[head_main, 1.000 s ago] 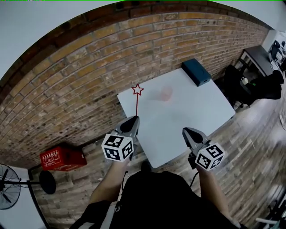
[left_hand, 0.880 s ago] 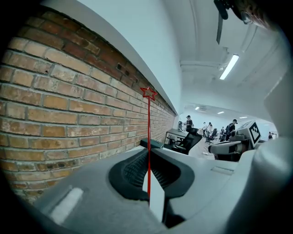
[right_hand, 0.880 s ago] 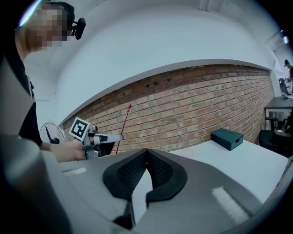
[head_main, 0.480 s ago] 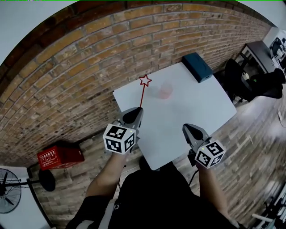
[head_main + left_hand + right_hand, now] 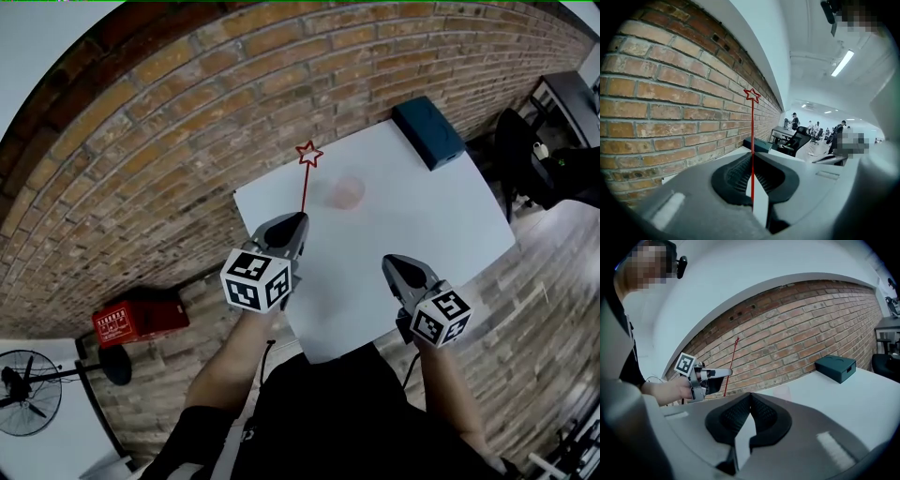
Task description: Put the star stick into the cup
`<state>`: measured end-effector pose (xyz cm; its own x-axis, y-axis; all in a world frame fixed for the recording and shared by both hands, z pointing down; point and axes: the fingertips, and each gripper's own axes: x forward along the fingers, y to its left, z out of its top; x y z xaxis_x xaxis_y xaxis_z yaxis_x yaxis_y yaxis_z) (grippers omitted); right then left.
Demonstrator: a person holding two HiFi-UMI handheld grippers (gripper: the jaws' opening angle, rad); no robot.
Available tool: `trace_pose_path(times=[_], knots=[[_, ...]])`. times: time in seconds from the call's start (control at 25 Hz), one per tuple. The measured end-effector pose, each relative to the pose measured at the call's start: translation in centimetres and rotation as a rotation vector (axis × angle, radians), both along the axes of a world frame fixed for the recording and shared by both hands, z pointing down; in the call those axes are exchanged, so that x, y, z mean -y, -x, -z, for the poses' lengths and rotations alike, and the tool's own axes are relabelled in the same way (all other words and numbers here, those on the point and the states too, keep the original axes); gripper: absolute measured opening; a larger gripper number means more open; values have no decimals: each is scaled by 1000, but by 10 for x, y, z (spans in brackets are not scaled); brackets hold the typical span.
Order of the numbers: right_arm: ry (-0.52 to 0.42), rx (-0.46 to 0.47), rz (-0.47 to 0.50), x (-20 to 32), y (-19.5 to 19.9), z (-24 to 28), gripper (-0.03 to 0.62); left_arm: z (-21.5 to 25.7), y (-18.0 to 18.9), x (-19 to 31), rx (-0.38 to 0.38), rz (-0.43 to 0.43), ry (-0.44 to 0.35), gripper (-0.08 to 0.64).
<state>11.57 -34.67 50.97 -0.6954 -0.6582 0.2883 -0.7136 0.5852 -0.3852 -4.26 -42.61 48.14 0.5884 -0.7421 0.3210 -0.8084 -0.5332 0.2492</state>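
A thin red star stick (image 5: 304, 187) stands upright, its star (image 5: 308, 153) at the top. My left gripper (image 5: 297, 221) is shut on its lower end, over the near left corner of the white table (image 5: 422, 220). In the left gripper view the stick (image 5: 752, 136) rises straight from between the closed jaws. A pale pink translucent cup (image 5: 346, 192) stands on the table just right of the stick. My right gripper (image 5: 395, 267) hovers over the table's front edge, shut and holding nothing. The right gripper view shows the left gripper (image 5: 723, 373) holding the stick (image 5: 731, 363), and the cup (image 5: 783, 392) only faintly.
A dark teal box (image 5: 427, 132) lies at the table's far right corner against the brick wall (image 5: 187, 122). On the floor at the left are a red box (image 5: 139, 317) and a fan (image 5: 23, 403). Office chairs and desks (image 5: 553, 141) stand at the right.
My left gripper has carried the star stick to the right, nearer the cup. The right gripper has barely moved.
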Motion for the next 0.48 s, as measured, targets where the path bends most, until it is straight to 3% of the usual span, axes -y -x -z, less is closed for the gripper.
trace_pose_path(times=[0.2, 0.48], knots=[[34, 4, 48, 20, -2, -14, 0, -12, -23, 35, -63, -15, 16, 15], [69, 9, 92, 43, 0, -30, 0, -26, -55, 76, -66, -52, 20, 15]])
